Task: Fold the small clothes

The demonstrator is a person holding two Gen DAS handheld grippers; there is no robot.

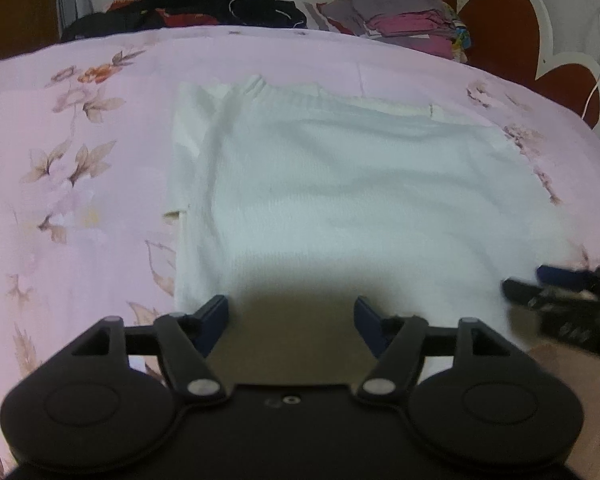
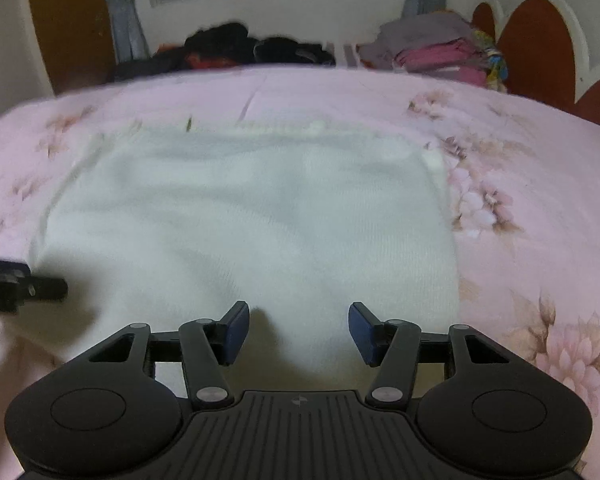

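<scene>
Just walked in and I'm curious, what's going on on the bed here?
A person with a handheld gripper in each hand is folding a white knit garment that lies flat on the pink floral bedspread. The left gripper and the right gripper both sit open at the garment's near edge, gripping nothing yet. At the far side of the bed sit a dark clothes heap and a folded stack.

Dim indoor light, soft focus, fisheye bend at edges; dark shadow on white garment (image 1: 340, 200).
</scene>
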